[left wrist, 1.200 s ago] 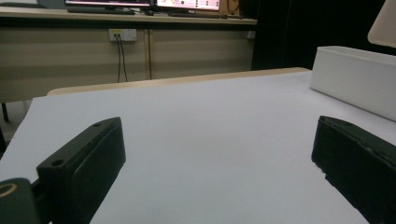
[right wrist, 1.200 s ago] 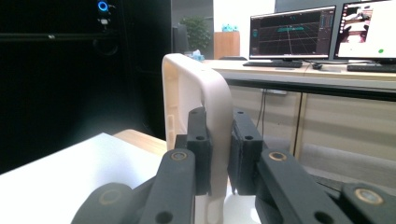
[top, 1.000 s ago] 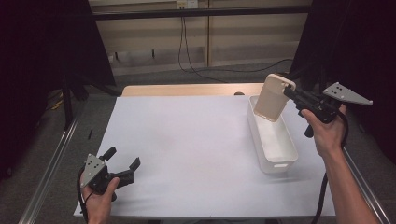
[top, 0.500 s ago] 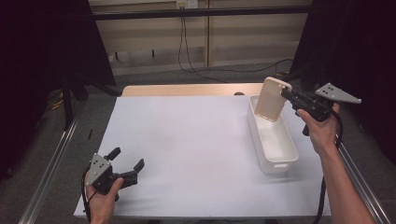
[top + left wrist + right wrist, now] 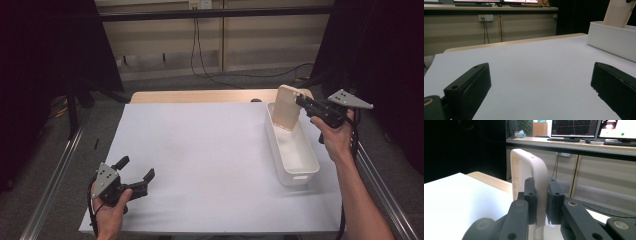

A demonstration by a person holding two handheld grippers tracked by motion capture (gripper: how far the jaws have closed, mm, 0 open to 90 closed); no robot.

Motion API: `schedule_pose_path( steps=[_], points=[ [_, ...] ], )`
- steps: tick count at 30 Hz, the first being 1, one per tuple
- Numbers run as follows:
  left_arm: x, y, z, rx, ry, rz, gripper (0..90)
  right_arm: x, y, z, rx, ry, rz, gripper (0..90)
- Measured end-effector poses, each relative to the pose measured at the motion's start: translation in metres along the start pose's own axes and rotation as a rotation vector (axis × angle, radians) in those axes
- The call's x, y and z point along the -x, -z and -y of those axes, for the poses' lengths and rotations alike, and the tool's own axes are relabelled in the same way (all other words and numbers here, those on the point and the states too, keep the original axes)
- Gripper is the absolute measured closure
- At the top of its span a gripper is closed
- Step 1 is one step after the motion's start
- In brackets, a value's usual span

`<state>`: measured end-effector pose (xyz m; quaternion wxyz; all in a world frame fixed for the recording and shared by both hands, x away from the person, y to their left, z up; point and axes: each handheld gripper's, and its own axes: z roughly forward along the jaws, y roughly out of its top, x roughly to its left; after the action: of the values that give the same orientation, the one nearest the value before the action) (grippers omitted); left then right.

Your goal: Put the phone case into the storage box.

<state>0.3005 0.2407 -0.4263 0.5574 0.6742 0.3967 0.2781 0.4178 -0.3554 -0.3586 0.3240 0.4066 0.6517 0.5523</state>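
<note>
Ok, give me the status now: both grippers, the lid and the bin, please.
Right gripper shut on lid, lid upright above far end of bin. Left gripper open, empty, low over table. Nothing in the way.

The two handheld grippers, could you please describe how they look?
Both are black. The left gripper and the right gripper each carry a grey three-cornered plate on top and trail a black cable. In the right gripper view the linkage arms show brass-coloured pivot pins. The forearms are bare, no sleeves.

The right gripper [image 5: 301,102] has come down with the cream tray [image 5: 285,108], so the tray's bottom end now dips inside the white bin [image 5: 300,170].
</note>
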Motion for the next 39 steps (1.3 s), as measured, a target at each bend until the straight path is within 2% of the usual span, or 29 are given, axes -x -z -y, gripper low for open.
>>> schedule_pose_path(
  steps=[3,5,15,20,31,33,39],
  points=[
    [0.003,-0.001,0.000,0.003,-0.006,0.002,3.2,0.002,-0.003,0.003,0.009,0.000,0.006,81.3],
    [0.003,-0.002,0.000,0.000,-0.009,0.015,3.1,0.003,-0.005,0.004,0.003,0.004,0.010,81.3],
    [0.003,-0.003,0.001,-0.006,-0.015,0.024,3.1,0.005,-0.016,0.013,-0.012,0.005,0.009,81.3],
    [0.002,-0.003,0.002,-0.010,-0.011,0.009,3.2,0.008,-0.020,0.018,-0.019,0.000,0.017,81.3],
    [0.003,-0.003,0.003,-0.016,-0.025,0.019,3.4,0.010,-0.028,0.025,-0.023,-0.007,0.027,81.3],
    [0.003,-0.003,0.003,-0.014,-0.031,0.031,4.0,0.011,-0.030,0.027,-0.031,-0.002,0.035,81.3],
    [0.002,-0.004,0.003,-0.015,-0.028,0.034,4.1,0.014,-0.034,0.032,-0.039,-0.004,0.032,81.3]
  ],
)
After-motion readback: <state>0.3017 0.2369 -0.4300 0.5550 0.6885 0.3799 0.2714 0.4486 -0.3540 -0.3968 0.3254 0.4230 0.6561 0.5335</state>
